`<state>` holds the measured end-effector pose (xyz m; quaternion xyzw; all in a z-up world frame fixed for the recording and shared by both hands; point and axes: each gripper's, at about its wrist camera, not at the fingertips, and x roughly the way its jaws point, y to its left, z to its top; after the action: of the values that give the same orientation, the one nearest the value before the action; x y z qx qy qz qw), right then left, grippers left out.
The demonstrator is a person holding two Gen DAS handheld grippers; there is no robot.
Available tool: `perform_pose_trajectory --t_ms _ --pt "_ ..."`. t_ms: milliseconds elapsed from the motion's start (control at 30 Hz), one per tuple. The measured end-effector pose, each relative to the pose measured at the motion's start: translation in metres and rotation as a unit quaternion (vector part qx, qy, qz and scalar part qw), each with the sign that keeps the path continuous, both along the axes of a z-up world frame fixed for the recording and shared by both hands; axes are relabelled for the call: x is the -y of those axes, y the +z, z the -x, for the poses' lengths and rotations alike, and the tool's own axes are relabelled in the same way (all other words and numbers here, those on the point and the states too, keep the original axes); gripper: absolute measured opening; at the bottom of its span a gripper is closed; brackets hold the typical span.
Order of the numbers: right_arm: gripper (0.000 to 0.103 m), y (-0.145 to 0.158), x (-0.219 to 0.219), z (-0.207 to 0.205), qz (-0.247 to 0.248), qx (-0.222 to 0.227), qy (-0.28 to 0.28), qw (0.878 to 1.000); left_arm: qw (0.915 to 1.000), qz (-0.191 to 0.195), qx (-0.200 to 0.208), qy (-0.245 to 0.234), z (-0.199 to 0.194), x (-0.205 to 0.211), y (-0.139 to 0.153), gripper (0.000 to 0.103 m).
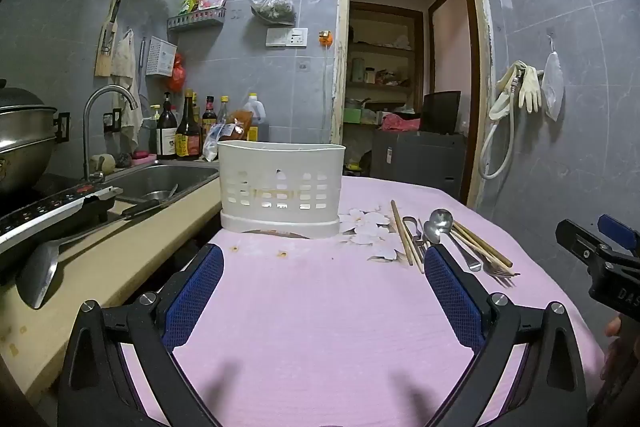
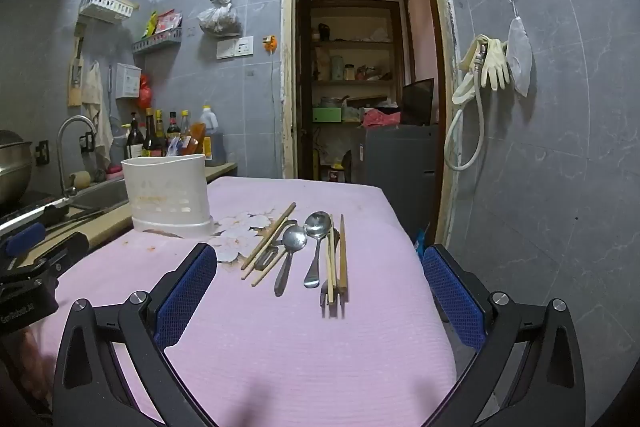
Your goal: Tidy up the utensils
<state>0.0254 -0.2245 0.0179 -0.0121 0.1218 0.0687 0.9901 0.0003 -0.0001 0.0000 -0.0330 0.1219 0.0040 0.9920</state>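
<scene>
Left wrist view: you are holding the left gripper (image 1: 324,291) spread wide over the pink tablecloth (image 1: 320,327), with nothing between its fingers.
Holder: the white utensil holder (image 1: 282,187) is standing upright at 12 o'clock from that gripper, at the far edge of the table.
Utensils, left view: the chopsticks (image 1: 406,237), spoons (image 1: 440,221) and fork (image 1: 498,269) are lying at 1 to 2 o'clock, just beyond the right finger.
Right wrist view: you are holding the right gripper (image 2: 320,291) spread just as wide, also empty.
Utensils, right view: they are lying at 12 o'clock, between and just past the fingers; the holder is sitting at 10 o'clock.
Handling: the metal spoons are looking stiff, smooth and likely slippery, so you are best pinching a handle mid-length. The chopsticks are looking light and thin, lying flat and prone to rolling, so take them across the middle.
</scene>
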Motion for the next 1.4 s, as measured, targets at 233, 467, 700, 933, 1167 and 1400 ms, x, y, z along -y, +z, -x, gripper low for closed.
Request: perform_pose_trajectory --t_ms 233,467,700,933,1167,1400 --pt "0.103 0.0003 0.0000 0.0006 -0.002 0.002 0.001 1.000 1.0000 -0.002 0.002 0.001 0.0001 0.0007 -0.0001 0.098" --pt "0.103 0.0037 -0.0017 0.0037 -0.003 0.005 0.002 1.000 1.0000 0.001 0.001 0.000 0.0001 -0.0001 0.0000 0.098" --pt "0.103 0.0022 -0.0022 0.0034 -0.002 0.005 0.002 1.000 1.0000 -0.001 0.003 0.001 0.0002 -0.0002 -0.0001 0.098" --pt "0.103 0.0026 -0.0020 0.0054 -0.003 0.006 0.003 1.000 1.0000 0.000 0.003 0.001 0.0003 -0.0004 -0.0002 0.098" --pt "0.103 0.0027 -0.0033 0.0053 -0.003 0.005 0.002 1.000 1.0000 0.000 0.002 0.000 0.0001 -0.0019 -0.0010 0.098" --pt "0.103 0.0004 -0.0034 0.0049 -0.002 0.005 0.002 1.000 1.0000 -0.001 0.002 0.000 0.0001 -0.0031 -0.0016 0.098"
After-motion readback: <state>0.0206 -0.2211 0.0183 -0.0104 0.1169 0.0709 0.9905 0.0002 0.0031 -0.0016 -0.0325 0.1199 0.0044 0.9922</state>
